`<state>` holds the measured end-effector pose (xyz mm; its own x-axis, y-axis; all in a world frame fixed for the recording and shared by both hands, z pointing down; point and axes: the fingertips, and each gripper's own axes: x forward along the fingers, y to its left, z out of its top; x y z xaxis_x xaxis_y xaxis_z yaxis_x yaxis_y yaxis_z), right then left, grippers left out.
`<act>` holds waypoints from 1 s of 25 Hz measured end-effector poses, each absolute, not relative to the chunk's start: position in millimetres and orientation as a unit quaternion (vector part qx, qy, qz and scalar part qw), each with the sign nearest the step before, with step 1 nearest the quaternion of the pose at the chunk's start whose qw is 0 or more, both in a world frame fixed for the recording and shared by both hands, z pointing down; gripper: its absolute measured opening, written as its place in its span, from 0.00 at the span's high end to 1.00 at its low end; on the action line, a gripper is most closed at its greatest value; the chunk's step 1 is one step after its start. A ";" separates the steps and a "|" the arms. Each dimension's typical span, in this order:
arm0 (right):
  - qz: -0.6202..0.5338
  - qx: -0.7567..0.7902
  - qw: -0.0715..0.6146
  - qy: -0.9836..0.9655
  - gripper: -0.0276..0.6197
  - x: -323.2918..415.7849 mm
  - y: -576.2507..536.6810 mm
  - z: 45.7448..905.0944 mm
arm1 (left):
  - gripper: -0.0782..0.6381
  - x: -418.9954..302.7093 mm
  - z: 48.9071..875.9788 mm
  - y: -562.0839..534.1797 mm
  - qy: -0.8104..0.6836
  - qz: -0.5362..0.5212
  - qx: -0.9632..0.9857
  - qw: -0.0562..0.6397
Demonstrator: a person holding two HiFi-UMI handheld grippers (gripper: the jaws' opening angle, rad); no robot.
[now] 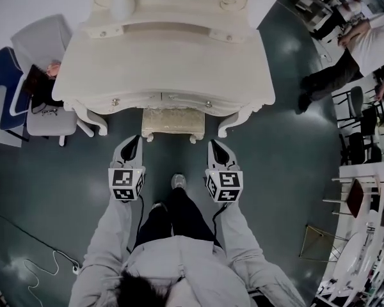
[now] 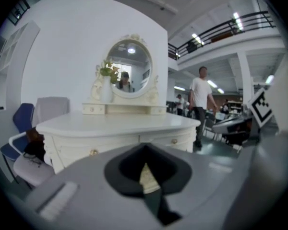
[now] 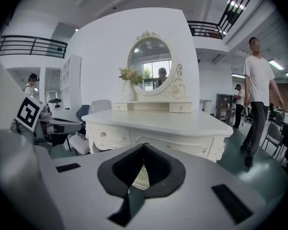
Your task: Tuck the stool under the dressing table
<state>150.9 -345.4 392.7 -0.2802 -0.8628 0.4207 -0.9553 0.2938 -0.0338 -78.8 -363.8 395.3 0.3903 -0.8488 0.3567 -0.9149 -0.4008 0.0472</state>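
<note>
The cream stool (image 1: 173, 123) stands mostly under the front of the cream dressing table (image 1: 163, 56); only its front part and two legs show. Both grippers hang in the air in front of it, pointing at the table. My left gripper (image 1: 132, 141) is shut and empty, off the stool's left corner. My right gripper (image 1: 216, 144) is shut and empty, off its right corner. In the left gripper view, the closed left gripper (image 2: 145, 147) lets a sliver of the stool (image 2: 147, 177) show below the table (image 2: 120, 127). The right gripper view shows the same: right gripper (image 3: 144, 146), stool (image 3: 141, 176), table (image 3: 163, 123).
An oval mirror (image 3: 151, 65) and a vase of flowers (image 1: 120, 0) stand on the table. A grey chair (image 1: 43, 43) and a blue chair (image 1: 2, 75) are at its left. People (image 1: 345, 62) are at the right, one walking (image 3: 257, 99). A white rack (image 1: 365, 200) is near the right edge; a cable (image 1: 38, 264) lies on the floor.
</note>
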 end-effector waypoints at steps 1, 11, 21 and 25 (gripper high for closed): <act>0.136 0.578 0.160 -0.789 0.95 150.6 -343.2 385.2 | 0.88 -79.2 390.0 -360.6 -0.535 0.136 0.825 0.120; 0.091 0.581 0.144 -0.796 0.95 145.9 -318.9 320.4 | 0.88 -84.9 315.9 -338.9 -0.544 0.084 0.831 0.084; 0.049 0.592 0.120 -0.795 0.95 137.5 -289.4 263.9 | 0.88 -103.1 249.2 -315.6 -0.557 0.025 0.827 0.068; 0.035 0.596 0.109 -0.794 0.95 136.4 -276.1 242.0 | 0.88 -106.9 227.2 -302.9 -0.558 0.014 0.828 0.057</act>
<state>136.4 -276.1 242.0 -0.2646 -0.9400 0.2153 -0.9553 0.2861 0.0750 -106.9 -302.9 227.2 0.3779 -0.9218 0.0866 -0.9249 -0.3718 0.0791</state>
